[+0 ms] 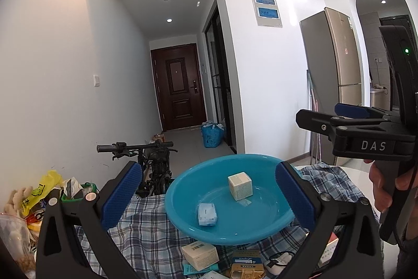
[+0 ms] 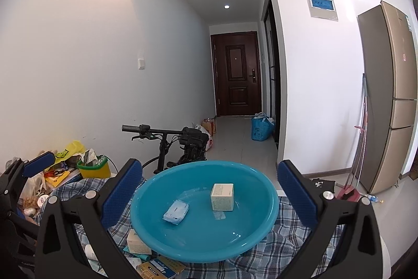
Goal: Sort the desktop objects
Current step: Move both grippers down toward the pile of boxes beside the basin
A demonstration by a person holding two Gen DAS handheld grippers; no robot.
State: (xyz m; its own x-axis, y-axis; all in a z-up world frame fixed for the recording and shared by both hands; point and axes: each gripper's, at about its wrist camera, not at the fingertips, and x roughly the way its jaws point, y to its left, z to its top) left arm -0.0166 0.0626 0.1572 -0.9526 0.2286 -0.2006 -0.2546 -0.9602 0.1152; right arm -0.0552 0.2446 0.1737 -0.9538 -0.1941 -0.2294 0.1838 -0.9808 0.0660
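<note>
Nearest, loose boxes (image 1: 199, 256) lie on the checked cloth (image 1: 146, 226); both grippers, left (image 1: 209, 196) and right (image 2: 210, 196), hang spread and empty. Beyond, the blue basin (image 2: 203, 211) holds two items. Next move probably calls for lowering onto another box.

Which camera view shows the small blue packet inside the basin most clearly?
The right wrist view: the blue packet lies unobstructed in the blue basin, its top and side visible. The left wrist view shows the packet too, but smaller and more end-on.
</note>
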